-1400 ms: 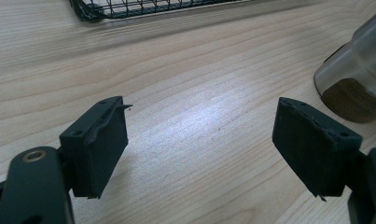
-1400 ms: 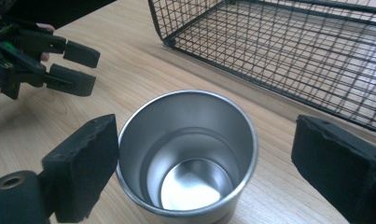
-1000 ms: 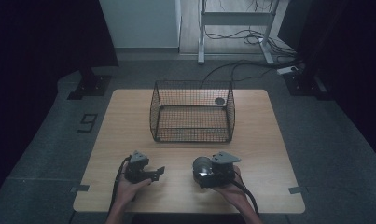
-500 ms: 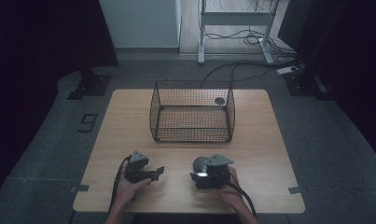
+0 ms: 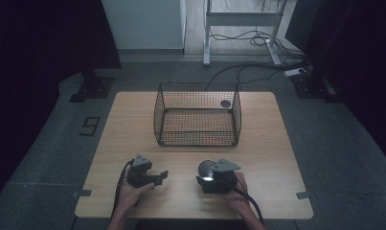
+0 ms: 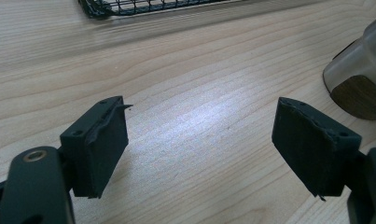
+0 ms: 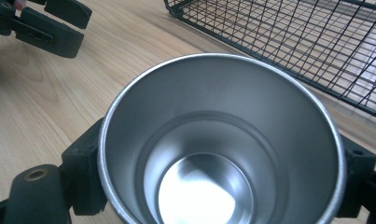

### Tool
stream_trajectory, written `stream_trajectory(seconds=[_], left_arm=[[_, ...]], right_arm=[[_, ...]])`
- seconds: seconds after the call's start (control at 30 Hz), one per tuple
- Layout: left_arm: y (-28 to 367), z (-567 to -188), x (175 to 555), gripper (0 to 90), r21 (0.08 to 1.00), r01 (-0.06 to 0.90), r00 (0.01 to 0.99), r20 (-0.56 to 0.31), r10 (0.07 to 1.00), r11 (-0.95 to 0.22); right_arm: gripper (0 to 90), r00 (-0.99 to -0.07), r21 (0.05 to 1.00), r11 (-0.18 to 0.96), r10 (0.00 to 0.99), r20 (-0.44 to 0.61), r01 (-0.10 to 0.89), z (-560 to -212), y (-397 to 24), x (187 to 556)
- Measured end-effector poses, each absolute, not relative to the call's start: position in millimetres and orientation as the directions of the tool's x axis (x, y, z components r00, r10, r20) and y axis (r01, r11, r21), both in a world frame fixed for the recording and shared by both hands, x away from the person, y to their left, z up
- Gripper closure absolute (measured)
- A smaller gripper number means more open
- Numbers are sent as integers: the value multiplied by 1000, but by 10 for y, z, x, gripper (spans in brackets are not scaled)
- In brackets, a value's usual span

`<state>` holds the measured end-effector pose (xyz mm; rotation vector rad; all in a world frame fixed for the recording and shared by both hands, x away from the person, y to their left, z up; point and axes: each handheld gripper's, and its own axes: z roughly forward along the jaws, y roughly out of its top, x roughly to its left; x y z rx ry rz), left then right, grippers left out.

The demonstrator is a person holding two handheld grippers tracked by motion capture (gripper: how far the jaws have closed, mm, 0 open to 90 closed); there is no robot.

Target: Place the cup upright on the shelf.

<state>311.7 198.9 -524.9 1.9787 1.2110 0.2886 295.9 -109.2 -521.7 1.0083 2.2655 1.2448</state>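
Your right gripper jaws just closing, pads now against metal cup on both sides; cup on table between them. Left gripper wide open, empty. Wire basket ahead of right gripper. Grasp likely done; lift, placing in basket remain

Right gripper jaws have just been closing; pads now against sides of steel cup standing on table. Right hand shifted slightly left.
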Motion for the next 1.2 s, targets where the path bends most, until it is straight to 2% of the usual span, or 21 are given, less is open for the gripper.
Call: stream_trajectory(seconds=[0.53, 1.2], left_arm=[[2007, -5263, 3131, 186, 712, 661, 510, -195, 838, -236], [2005, -5253, 3144, 191, 717, 658, 517, -208, 830, -231]], right_arm=[[159, -686, 859, 324, 726, 43, 397, -5057, -1179, 2950], [170, -665, 894, 241, 743, 79, 377, -4597, -1374, 3031]])
